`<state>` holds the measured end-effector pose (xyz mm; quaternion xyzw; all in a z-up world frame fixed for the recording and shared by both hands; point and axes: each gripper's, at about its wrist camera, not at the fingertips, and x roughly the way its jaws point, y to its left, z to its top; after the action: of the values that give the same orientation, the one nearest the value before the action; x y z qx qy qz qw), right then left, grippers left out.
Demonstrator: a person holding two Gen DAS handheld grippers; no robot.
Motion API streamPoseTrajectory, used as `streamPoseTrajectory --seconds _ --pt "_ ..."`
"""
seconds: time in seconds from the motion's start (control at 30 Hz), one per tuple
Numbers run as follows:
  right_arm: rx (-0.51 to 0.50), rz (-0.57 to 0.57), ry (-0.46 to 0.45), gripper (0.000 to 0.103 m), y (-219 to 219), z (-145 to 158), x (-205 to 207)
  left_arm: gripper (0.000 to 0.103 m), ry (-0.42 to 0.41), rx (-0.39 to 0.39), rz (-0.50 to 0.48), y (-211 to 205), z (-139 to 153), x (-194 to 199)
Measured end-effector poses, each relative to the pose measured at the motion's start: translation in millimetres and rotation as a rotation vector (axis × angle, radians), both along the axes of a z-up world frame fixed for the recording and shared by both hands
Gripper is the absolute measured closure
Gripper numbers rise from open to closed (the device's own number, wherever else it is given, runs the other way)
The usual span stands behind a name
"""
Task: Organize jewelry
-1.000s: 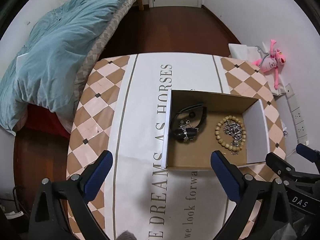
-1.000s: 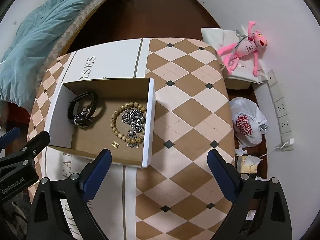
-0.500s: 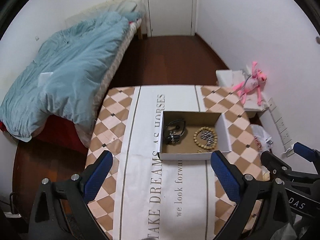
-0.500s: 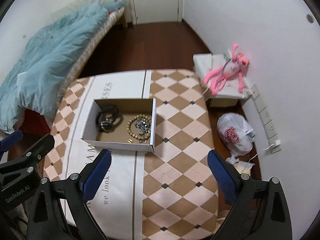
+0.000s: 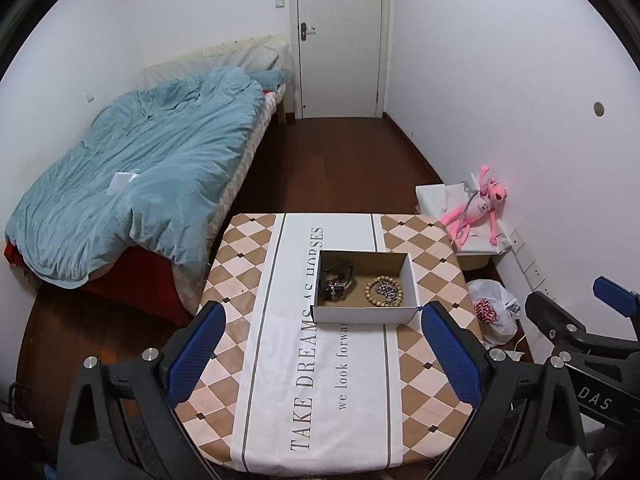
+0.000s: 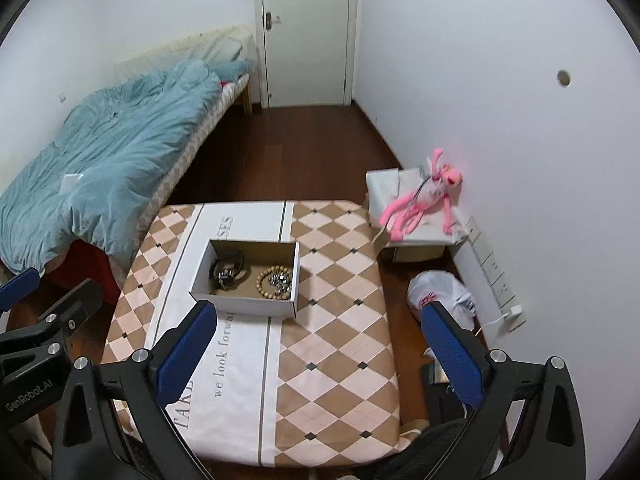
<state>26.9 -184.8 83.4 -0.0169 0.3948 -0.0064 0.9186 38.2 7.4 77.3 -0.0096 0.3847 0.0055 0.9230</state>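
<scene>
An open cardboard box (image 5: 362, 314) (image 6: 244, 305) sits on the table. Inside lie a black strap piece with metal charms (image 5: 338, 280) (image 6: 229, 270), a wooden bead bracelet (image 5: 374, 294) (image 6: 267, 280) and a silver chain (image 5: 387, 289) (image 6: 280, 279) inside the bead ring. My left gripper (image 5: 320, 356) is open and empty, high above and back from the box. My right gripper (image 6: 316, 350) is open and empty, also far above the table. Each gripper shows at the edge of the other's view.
The table (image 5: 280, 360) has a checkered cloth with a white lettered runner. A bed with a blue duvet (image 5: 140, 184) stands left. A pink plush toy (image 5: 478, 210) on a white box, a plastic bag (image 5: 490, 308) and wall sockets are at the right. A door (image 5: 340, 36) is behind.
Both grippers have pulled up and back from the box, which now looks much smaller. Both stay open and empty. The jewelry in the box has not moved.
</scene>
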Motion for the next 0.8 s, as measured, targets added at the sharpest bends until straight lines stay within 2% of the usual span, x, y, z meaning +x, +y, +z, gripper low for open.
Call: streamPoseTrajectory --seconds 0.23,0.4,0.8 --pt "0.012 0.018 -0.023 0.000 3.1 18.1 -17.8 0.003 -0.023 -0.017 0.015 4.6 11.6 -13.0" --pt "0.015 0.018 -0.019 0.000 3.8 19.7 -17.1 0.003 0.004 -0.033 0.025 8.0 9.4 -8.1" --pt "0.006 0.013 0.060 0.000 10.3 3.2 49.0 0.003 0.082 -0.030 0.025 10.2 -7.3 38.6"
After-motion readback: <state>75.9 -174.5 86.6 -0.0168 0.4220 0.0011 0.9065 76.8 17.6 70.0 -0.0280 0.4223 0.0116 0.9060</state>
